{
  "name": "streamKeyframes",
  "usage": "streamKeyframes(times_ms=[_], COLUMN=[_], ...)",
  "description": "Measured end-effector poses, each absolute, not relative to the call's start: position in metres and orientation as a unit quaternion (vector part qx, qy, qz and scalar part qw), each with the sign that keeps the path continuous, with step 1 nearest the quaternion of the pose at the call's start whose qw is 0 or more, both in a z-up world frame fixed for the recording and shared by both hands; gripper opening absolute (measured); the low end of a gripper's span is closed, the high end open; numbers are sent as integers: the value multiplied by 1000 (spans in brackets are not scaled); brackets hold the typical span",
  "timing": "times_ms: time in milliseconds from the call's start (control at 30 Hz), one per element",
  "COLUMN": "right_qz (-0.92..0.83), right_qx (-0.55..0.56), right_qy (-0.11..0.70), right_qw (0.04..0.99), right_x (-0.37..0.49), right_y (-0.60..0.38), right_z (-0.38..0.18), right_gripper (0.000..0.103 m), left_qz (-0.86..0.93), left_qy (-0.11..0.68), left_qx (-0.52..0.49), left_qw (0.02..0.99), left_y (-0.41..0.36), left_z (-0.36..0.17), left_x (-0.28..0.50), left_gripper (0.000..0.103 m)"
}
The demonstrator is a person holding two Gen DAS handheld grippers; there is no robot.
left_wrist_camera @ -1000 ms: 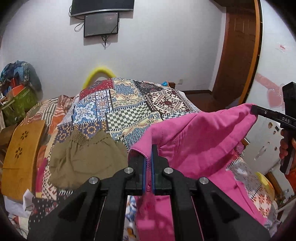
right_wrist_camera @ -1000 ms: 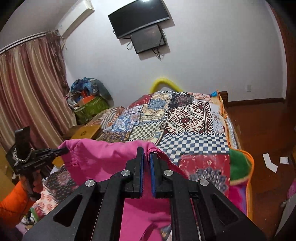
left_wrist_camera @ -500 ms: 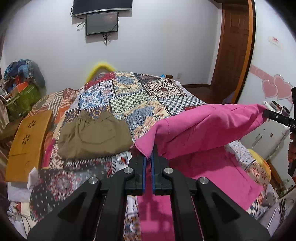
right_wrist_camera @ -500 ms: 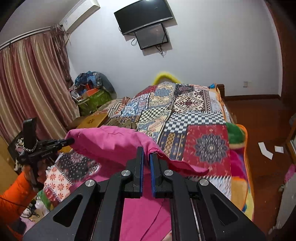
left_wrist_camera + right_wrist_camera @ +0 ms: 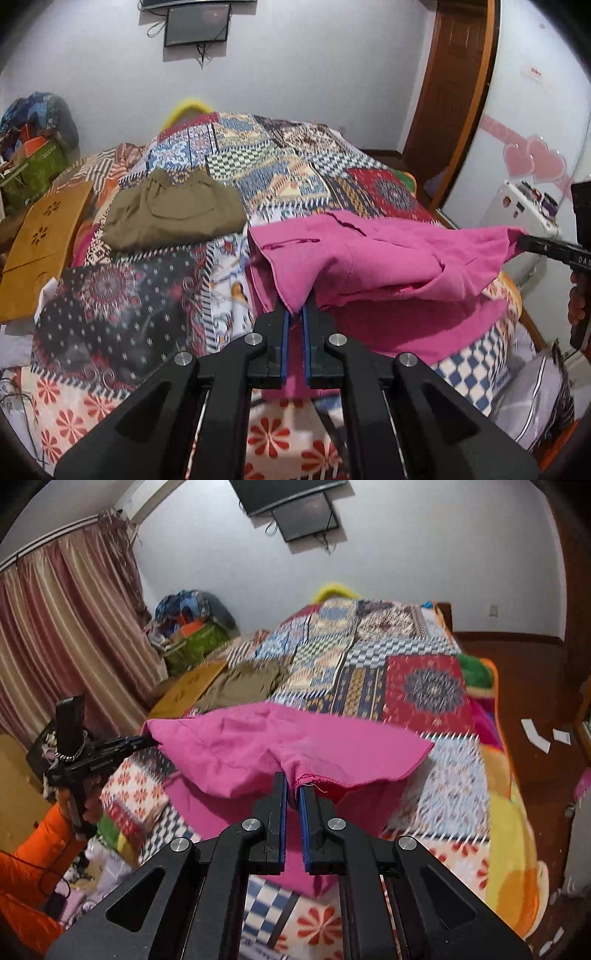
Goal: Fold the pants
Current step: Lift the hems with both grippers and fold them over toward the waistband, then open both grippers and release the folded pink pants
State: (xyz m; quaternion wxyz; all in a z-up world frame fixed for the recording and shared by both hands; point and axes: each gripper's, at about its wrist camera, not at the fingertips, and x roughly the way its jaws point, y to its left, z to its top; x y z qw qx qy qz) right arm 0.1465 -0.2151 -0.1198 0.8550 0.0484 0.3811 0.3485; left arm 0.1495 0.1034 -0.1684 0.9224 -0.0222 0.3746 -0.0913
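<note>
I have lowered the pink pants (image 5: 388,254) toward the bed (image 5: 295,173); my left gripper (image 5: 294,314) and right gripper (image 5: 293,788) each pinch one corner, the fold only half laid.

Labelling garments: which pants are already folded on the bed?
The olive pants, lying as a compact pile on the quilt, untouched. The pink pants are held up at two corners by both grippers.

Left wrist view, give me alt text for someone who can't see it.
The left tool pinches an edge of pink pants, held above a patchwork bedspread; the right tool grips the far corner. Folded olive shorts lie behind, beside a wooden board.
</note>
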Motion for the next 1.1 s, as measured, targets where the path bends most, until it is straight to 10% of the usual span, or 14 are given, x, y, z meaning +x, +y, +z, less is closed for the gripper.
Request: streamKeyframes(times_ms=[867, 1100], right_qz=[316, 283], right_qx=[7, -8], right_qy=[495, 483], right_qw=[810, 829], right_x=[126, 124], right_y=[-219, -232], right_z=[-186, -160], right_gripper=[7, 33], left_qz=[-44, -8], left_qy=[435, 408], left_qx=[-27, -36], left_qw=[899, 912], left_y=[124, 139], left_z=[-231, -193], left_x=[116, 116], left_gripper=[6, 8])
